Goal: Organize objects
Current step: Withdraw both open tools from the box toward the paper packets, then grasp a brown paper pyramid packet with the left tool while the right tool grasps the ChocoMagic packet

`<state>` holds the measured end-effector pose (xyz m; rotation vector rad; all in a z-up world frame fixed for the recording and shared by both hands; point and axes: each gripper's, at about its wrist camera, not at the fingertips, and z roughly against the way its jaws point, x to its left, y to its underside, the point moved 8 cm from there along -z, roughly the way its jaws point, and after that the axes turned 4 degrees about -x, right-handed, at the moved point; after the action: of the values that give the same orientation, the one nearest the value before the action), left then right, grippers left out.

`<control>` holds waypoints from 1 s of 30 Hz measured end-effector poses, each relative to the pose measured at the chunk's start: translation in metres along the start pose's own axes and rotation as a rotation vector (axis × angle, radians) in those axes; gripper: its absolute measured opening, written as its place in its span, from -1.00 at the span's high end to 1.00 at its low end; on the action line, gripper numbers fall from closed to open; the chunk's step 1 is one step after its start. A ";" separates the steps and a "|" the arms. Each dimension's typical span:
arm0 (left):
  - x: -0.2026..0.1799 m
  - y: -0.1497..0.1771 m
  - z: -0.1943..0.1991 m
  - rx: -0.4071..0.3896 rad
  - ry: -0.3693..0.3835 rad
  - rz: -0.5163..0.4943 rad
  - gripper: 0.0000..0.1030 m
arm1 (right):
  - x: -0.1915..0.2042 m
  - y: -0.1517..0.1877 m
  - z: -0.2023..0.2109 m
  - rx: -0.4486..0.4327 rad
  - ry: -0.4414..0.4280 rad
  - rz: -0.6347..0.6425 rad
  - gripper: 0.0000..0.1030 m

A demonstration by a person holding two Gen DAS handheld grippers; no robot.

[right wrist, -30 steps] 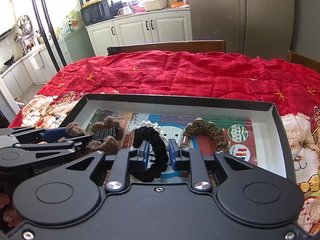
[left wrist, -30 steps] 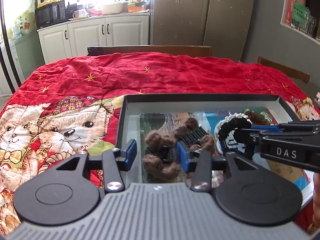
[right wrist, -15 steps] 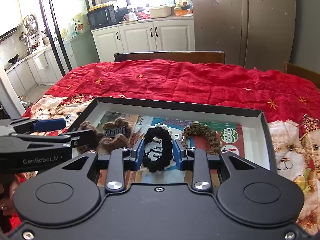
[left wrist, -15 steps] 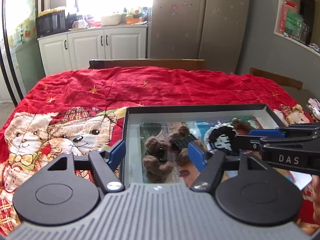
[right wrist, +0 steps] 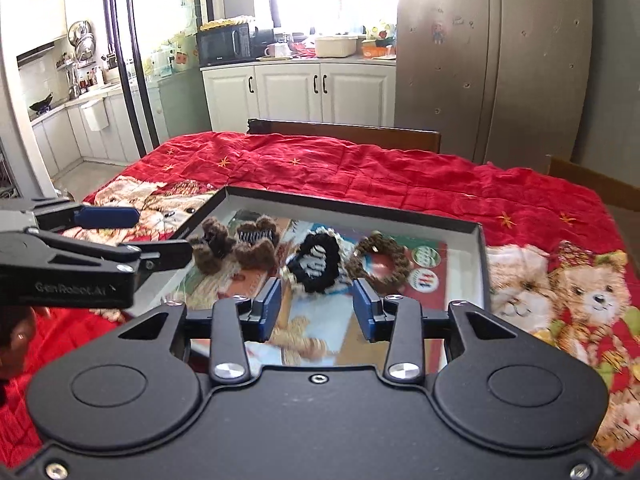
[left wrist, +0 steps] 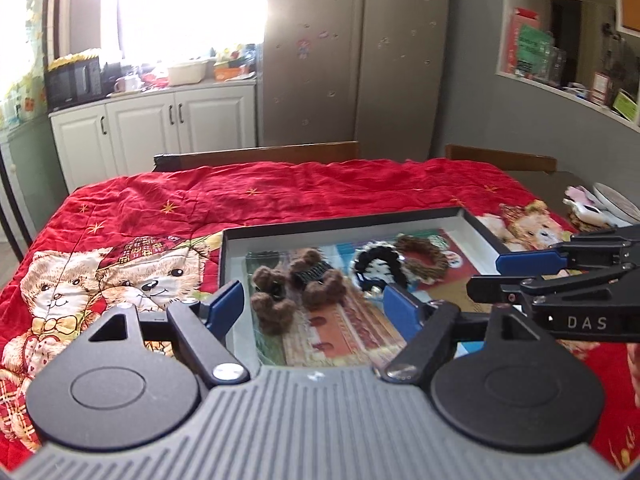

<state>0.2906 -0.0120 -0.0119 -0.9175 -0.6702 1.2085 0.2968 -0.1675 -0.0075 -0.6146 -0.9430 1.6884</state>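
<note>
lifting clear, both hand-held grippers, left (left wrist: pixel 312 302) and right (right wrist: pixel 316 306), have just been opening, empty. clips (right wrist: pixel 234 246) and scrunchies (right wrist: pixel 316 260) lie in tray (right wrist: pixel 352 206) at 12 o'clock; low retreat could snag them.

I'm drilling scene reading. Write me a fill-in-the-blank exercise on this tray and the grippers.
1. The three hair accessories lie inside the black ____.
2. The black scrunchie lies between the brown claw clip and the ____ scrunchie.
3. The right gripper, jaws just opening, holds ____.
4. The left gripper stands ____, nothing between its fingers.

Missing: tray; brown; nothing; open
</note>
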 end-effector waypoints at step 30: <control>-0.058 0.102 0.060 0.055 0.197 -0.111 -0.70 | 0.007 0.116 0.087 -0.026 0.083 0.053 -0.12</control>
<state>0.1766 -0.0450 -0.0692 -0.9277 -0.5206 1.0177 0.1638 -0.2013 -0.0555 -0.7274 -0.8977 1.6866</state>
